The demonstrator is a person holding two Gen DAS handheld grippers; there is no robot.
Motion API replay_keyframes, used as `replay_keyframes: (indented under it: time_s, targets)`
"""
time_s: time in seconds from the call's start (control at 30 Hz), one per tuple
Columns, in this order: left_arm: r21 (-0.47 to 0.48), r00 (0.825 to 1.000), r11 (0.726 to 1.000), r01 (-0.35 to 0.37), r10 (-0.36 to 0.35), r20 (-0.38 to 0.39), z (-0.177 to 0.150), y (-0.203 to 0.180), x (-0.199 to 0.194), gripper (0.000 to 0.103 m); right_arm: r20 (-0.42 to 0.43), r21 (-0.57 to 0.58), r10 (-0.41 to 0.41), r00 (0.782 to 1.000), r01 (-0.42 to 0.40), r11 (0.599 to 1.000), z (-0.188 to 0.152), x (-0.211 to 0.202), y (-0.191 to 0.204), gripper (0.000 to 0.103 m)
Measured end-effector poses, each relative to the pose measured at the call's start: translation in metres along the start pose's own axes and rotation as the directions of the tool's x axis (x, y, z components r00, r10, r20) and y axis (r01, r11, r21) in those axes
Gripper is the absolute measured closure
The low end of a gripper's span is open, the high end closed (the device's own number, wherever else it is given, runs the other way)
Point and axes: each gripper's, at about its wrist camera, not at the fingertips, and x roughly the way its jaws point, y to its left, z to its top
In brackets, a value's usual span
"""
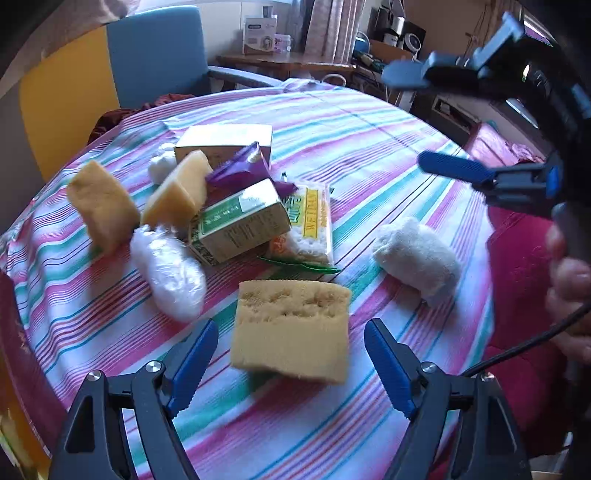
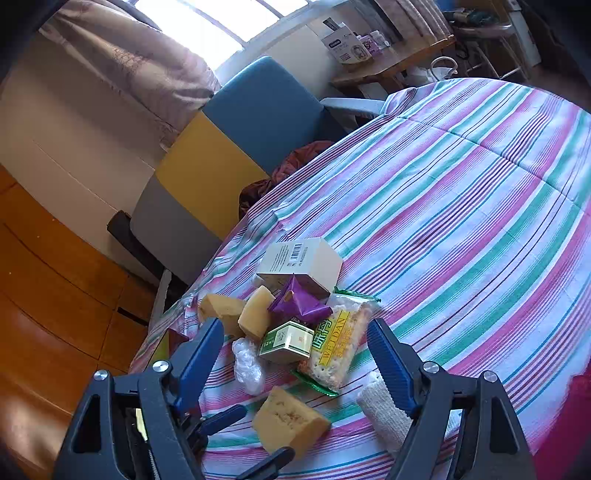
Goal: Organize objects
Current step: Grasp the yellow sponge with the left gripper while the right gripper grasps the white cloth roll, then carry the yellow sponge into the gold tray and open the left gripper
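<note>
**Sponge framed between spread jaws**

A striped tablecloth (image 1: 369, 147) is seen bearing a heap of boxes, packets and sponges. Nearest lies a yellow sponge (image 1: 291, 328), apart from the heap, a white rolled cloth (image 1: 417, 258) near it. The left gripper (image 1: 288, 365) is spread wide around the sponge, untouching. The right gripper (image 2: 295, 365) is held open, empty. The sponge should be centred before any squeeze.

bright window (image 2: 207, 22) daylight, fisheye-bent edges, slight motion blur
</note>
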Motion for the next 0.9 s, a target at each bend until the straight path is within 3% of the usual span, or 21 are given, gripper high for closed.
replay_keyframes:
  time_s: [0.03,0.23,0.47,0.77,0.9]
  targets:
    - [-0.007,1.000,1.000,0.011,-0.011,-0.012,-0.002,0.001,0.005,0.041,-0.001,0.003,-0.005,1.000,0.005,1.000,0.000,0.000,-0.001,0.021]
    - [-0.092,0.999,0.995,0.031,-0.027,0.044,-0.024,0.021,-0.008,0.042,-0.029,0.017,-0.029,0.999,0.029,0.999,0.001,0.006,-0.003,0.021]
    - [-0.159,0.997,0.987,0.017,-0.004,0.081,-0.051,0.043,-0.038,0.042,-0.126,-0.032,-0.164,0.978,0.161,0.986,-0.003,0.028,0.001,0.021]
    - [-0.203,0.992,0.979,-0.001,0.026,0.123,-0.080,0.054,-0.076,0.042,-0.215,-0.098,-0.284,0.934,0.269,0.958,-0.009,0.044,0.005,0.021]
    - [-0.221,0.988,0.975,0.011,0.023,0.151,-0.088,0.058,-0.089,0.042,-0.284,-0.218,-0.384,0.878,0.331,0.918,-0.008,0.047,0.009,0.021]
